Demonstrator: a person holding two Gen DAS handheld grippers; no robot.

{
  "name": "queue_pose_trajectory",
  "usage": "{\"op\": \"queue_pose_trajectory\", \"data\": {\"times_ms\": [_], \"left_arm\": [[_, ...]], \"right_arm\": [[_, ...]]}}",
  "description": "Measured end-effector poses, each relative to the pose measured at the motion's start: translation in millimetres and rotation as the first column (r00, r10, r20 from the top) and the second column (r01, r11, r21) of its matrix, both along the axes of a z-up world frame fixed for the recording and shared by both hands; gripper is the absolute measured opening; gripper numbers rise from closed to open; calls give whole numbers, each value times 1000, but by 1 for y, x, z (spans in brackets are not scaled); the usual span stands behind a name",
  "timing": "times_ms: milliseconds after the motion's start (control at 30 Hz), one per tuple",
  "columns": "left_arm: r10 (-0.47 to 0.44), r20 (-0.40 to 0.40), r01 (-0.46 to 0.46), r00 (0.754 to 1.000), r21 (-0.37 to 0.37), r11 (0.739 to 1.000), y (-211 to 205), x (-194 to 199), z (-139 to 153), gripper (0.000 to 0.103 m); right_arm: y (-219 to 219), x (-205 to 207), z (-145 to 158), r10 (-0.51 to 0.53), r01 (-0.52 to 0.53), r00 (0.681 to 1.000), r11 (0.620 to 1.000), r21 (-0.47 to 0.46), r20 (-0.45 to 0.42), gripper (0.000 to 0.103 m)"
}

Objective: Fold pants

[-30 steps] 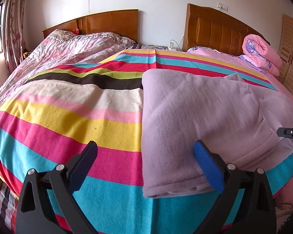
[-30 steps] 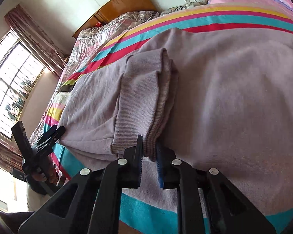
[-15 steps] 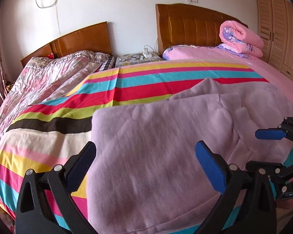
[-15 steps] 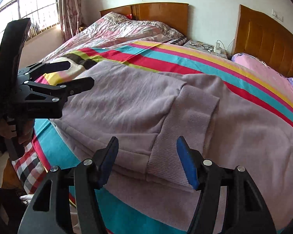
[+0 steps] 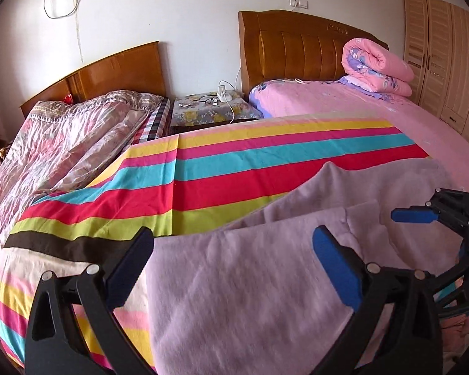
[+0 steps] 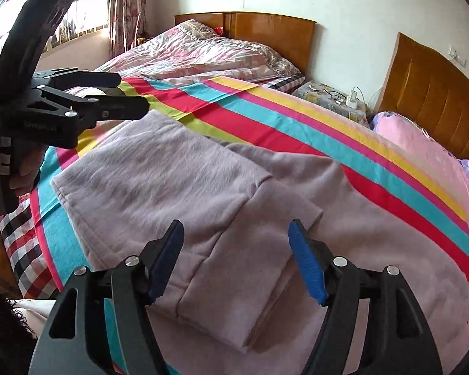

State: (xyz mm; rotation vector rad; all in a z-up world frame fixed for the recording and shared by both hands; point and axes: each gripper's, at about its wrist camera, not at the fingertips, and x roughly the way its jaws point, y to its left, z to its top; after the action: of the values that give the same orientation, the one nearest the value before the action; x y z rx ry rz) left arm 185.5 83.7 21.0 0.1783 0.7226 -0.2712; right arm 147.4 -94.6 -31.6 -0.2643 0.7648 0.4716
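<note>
Lying folded on the striped bedsheet (image 6: 297, 118), the soft mauve fleece pants (image 6: 178, 187) drape limply; grasp doubled edges. Left gripper (image 5: 234, 268) and right gripper (image 6: 236, 259) hover with jaws spread, empty.

Two beds (image 5: 297, 153), two headboards (image 5: 297, 47), one pants (image 6: 178, 187) (folded), two tongs (image 6: 236, 259).

A bed (image 5: 437, 131) carries a striped sheet (image 5: 265, 162); folded lilac pants (image 6: 178, 181) lie flat on the sheet.
</note>
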Motion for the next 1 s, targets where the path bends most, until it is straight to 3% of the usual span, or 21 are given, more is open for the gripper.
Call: {"op": "queue_pose_trajectory", "data": {"times_ms": [167,233,333,500,567,733,867,1000], "left_arm": [[101,-147,-86,984,104,991,-7,47,-58,102],[108,-164,-97,981,74,992,2,46,-76,102],[109,-127,-98,986,90,991,0,42,-77,102],[114,-95,-100,989,141,985,-7,38,-82,102],[114,-97,-101,989,131,986,-5,38,-82,102],[114,-92,-101,989,134,986,-5,37,-80,102],[114,-97,-101,989,126,987,-4,38,-81,102],[115,-97,-102,989,124,987,-5,36,-81,102]], "right_arm": [[0,44,-33,-15,12,996,999,-33,-92,71],[-8,44,-36,2,0,996,1000,23,-87,73],[-12,44,-34,-3,7,996,999,46,-85,73],[-7,31,-23,-54,54,999,998,29,3,75],[-1,35,-35,-43,43,998,999,-20,-34,83],[6,34,-38,-46,42,998,996,-79,-48,87],[1,16,-30,-76,72,996,994,-77,-49,87],[-15,9,-45,-93,91,987,996,-24,-129,88]]}}
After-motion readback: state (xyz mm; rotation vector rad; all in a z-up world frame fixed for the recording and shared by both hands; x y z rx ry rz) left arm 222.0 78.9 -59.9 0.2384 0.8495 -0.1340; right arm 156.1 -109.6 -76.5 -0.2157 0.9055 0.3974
